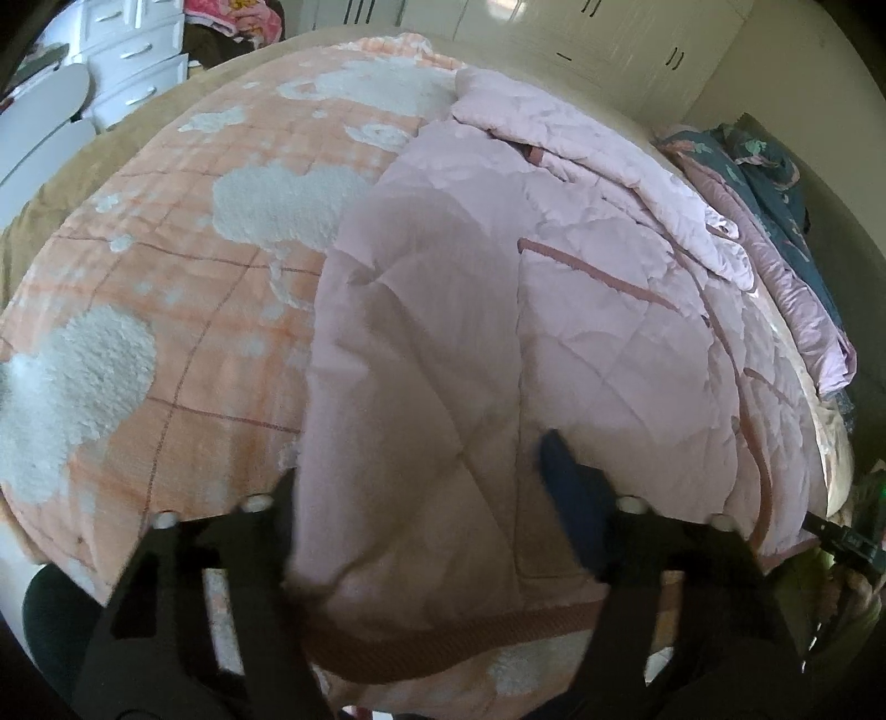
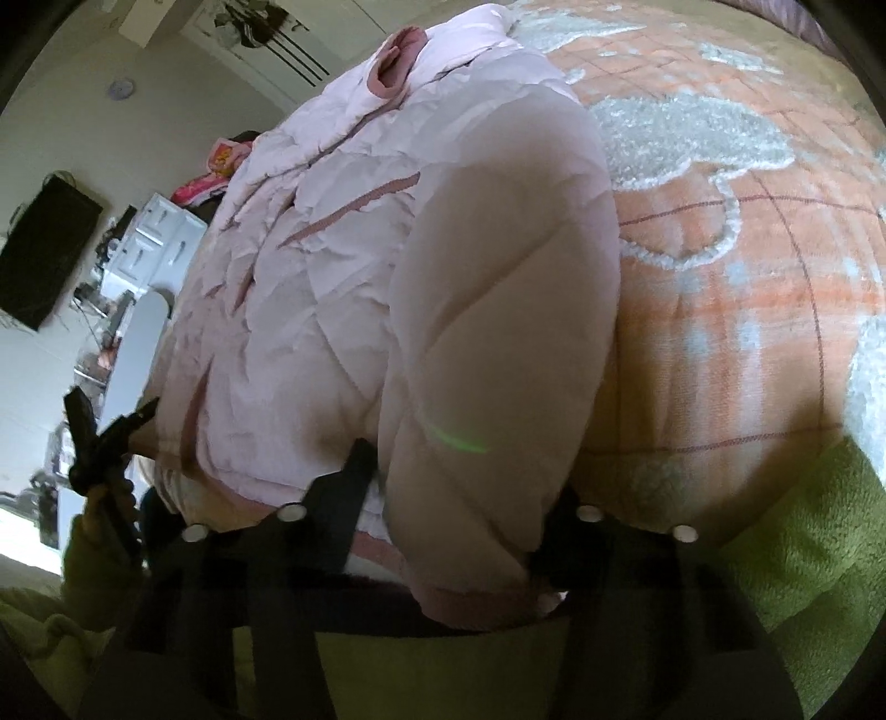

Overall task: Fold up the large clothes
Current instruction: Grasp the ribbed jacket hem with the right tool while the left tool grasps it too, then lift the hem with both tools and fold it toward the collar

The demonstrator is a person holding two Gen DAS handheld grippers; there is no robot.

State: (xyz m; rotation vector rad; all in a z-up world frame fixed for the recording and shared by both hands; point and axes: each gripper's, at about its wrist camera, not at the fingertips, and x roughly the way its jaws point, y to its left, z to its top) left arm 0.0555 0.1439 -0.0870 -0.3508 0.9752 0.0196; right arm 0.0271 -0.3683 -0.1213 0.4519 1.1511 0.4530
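Note:
A pale pink quilted jacket (image 1: 581,277) with darker pink trim lies spread on a peach blanket (image 1: 183,310). In the left wrist view its lower part, down to the ribbed hem (image 1: 443,637), fills the gap of my left gripper (image 1: 421,459). The blue right finger (image 1: 570,498) presses into the cloth, and the other finger is mostly covered. In the right wrist view my right gripper (image 2: 459,482) is shut on a puffy sleeve (image 2: 498,343) just above its cuff (image 2: 476,601). The jacket body (image 2: 288,277) lies to the left of that sleeve, collar (image 2: 396,61) at the far end.
White drawers (image 1: 133,61) and a pale wardrobe (image 1: 609,50) stand beyond the bed. More clothing (image 1: 775,183) is piled at the bed's right. A green fleece (image 2: 819,543) lies near my right gripper. A dark screen (image 2: 44,255) hangs on the wall.

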